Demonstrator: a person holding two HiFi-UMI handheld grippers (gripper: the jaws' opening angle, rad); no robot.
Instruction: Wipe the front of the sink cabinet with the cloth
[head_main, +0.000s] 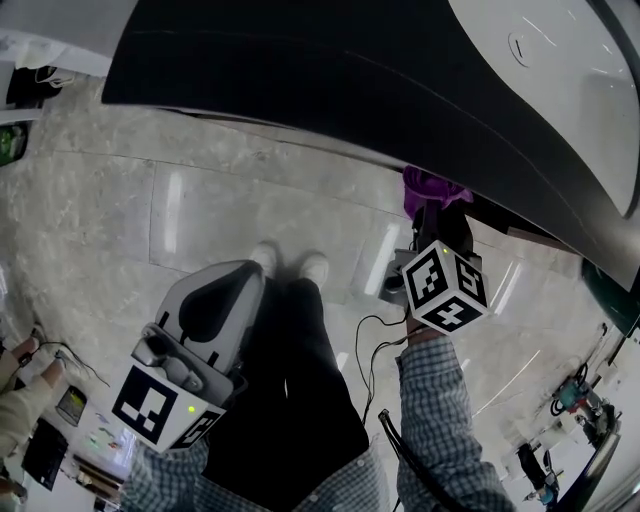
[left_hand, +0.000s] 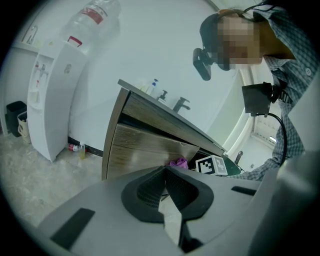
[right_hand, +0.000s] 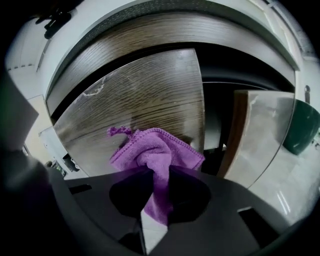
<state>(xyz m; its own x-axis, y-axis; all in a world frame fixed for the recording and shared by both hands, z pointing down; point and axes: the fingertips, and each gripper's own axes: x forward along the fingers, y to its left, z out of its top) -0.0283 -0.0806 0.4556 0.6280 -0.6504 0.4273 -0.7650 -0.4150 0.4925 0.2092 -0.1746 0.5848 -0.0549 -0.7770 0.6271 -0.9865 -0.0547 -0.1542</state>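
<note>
My right gripper is shut on a purple cloth, which bunches out ahead of the jaws at the lower right of the wood-grain cabinet front. In the head view the cloth shows just under the black counter edge, beyond the right gripper's marker cube. My left gripper is shut on nothing and hangs low beside the person's left leg, away from the cabinet. From there the cloth is a small purple spot on the cabinet front.
A white water dispenser stands left of the cabinet. A faucet and a soap bottle sit on the counter. Right of the cabinet front are a dark gap and a pale panel, then a green bin. Cables trail across the floor.
</note>
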